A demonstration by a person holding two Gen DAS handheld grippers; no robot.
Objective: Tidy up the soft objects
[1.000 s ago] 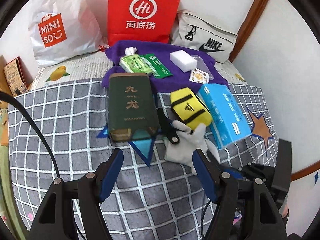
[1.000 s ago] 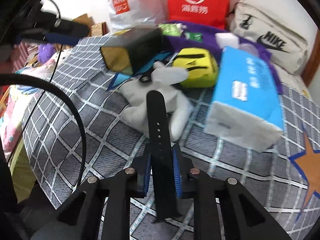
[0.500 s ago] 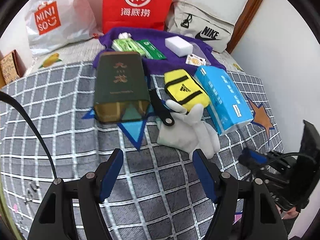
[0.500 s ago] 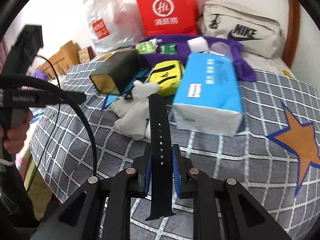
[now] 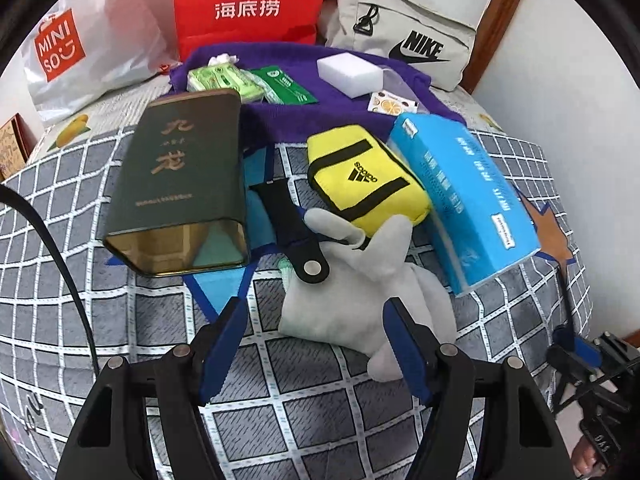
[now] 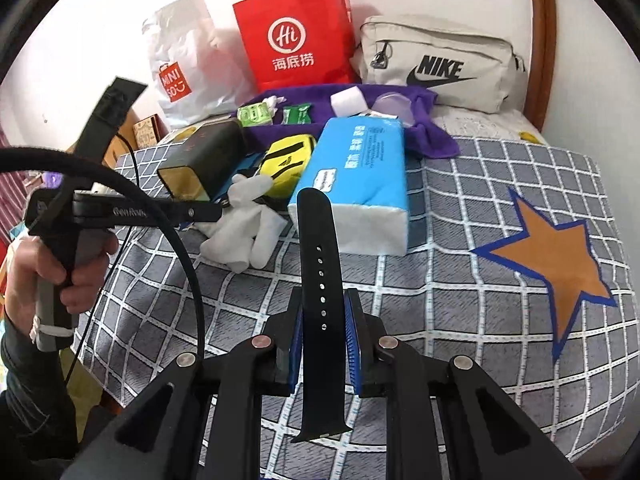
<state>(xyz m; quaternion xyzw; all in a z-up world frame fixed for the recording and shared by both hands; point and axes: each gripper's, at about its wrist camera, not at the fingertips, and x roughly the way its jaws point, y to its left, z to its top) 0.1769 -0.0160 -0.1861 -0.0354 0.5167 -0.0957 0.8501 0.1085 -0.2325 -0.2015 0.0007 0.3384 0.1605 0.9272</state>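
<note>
A: Starting at the near end, what does each tool have?

B: The right tool is clamped on a black watch strap with a row of holes, standing upright between the blue pads. The left tool has its jaws apart with nothing pressed between them; it hangs over the checked bedspread, just in front of a grey plush toy.

A: And the second strap?

B: A black strap piece with a metal stud lies partly on the plush toy, between a dark green tin and a yellow pouch.

A: Any writing there?

B: The pouch carries the adidas logo in black. The tin lies on its side with gold Chinese characters on its face; its shiny end faces the camera. Touching the pouch on the right is a blue tissue pack with white lettering too small to read.

A: Farther back?

B: A purple cloth holds green wipe packets, a darker green sachet, a white sponge block and a small card printed with citrus slices.

A: And by the wall?

B: A white MINISO bag, a red paper bag marked "Hi" with Chinese characters, and a beige NIKE bag with a black swoosh. What is inside these three I cannot tell.
</note>
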